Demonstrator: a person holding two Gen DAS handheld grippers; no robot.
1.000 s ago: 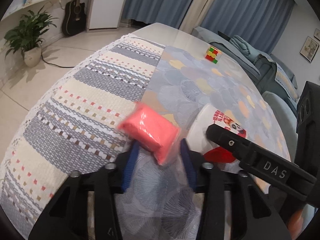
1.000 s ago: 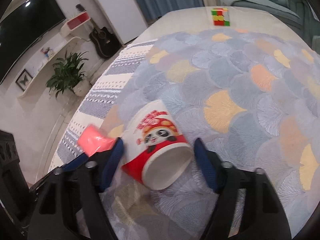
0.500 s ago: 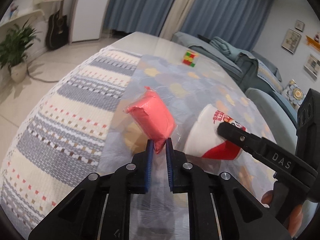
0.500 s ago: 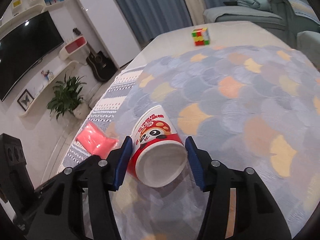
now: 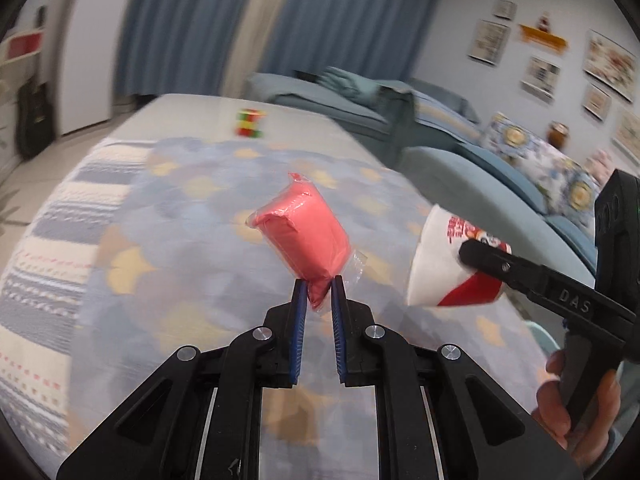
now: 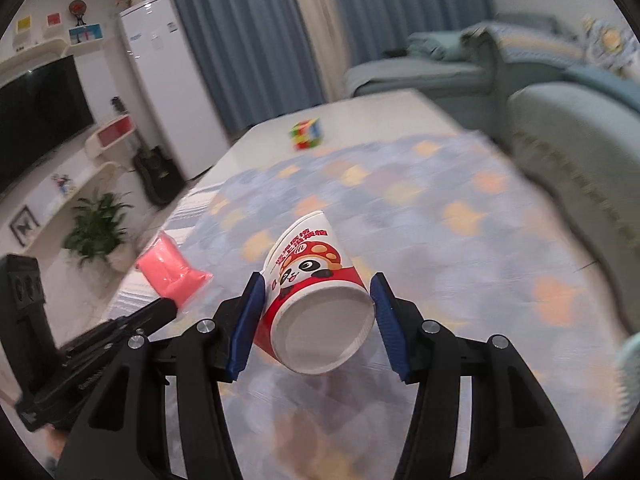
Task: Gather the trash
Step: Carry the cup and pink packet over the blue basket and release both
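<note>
The left gripper is closed almost completely, its 2 blue pads pinching the lower end of a pink packet in clear wrap; the packet stands up and forward from the pads, clear of the tablecloth with its fan pattern of grey-blue and yellow. In the right wrist view the same pink packet shows at the left, gripped at the tip of the other tool. The right gripper stands about half open and is clamped on a paper cup: its blue pads press the 2 sides of the cup near the rim. The cup is white with a red band and a cartoon panda, lies on its side in the grip with its open mouth toward the camera, and hangs above the cloth. From the left wrist view the paper cup appears at the right, held by the black finger marked DAS, with a hand around the handle below. A puzzle cube sits on the bare far end of the table, well apart from both tools. A blue sofa runs along the table's right side.
</note>
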